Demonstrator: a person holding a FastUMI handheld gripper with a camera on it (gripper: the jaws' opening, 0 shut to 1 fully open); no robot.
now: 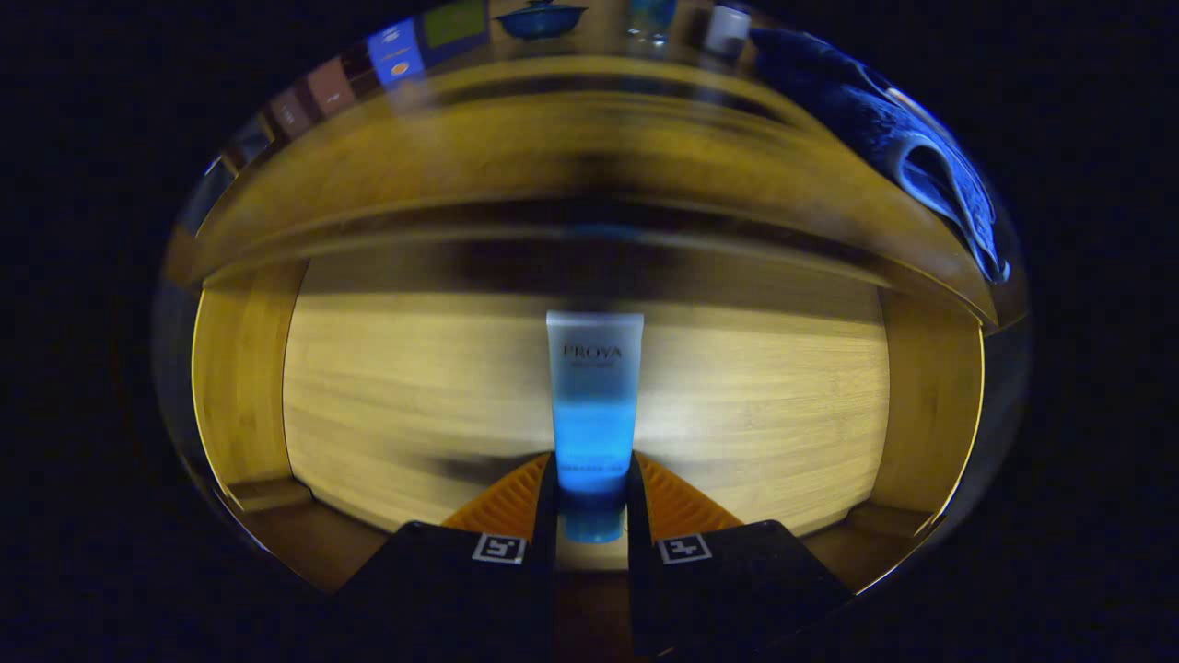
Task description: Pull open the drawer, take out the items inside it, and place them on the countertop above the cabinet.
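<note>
drawer (387, 387): open, wooden floor across mid frame, side walls at left and right.
tube (594, 405): centre frame, lying on the drawer floor, cap end toward the tool.
tool (592, 488): bottom centre, fingers closed on the tube's cap end, one each side, both touching.
worktop (516, 147): upper frame, above the drawer; blue pot (541, 18) upper centre, blue cloth (921, 147) upper right.
risk: grip sits near one end, so the long tube may pivot or slip on the lift; could also clip the worktop edge coming out.
</note>
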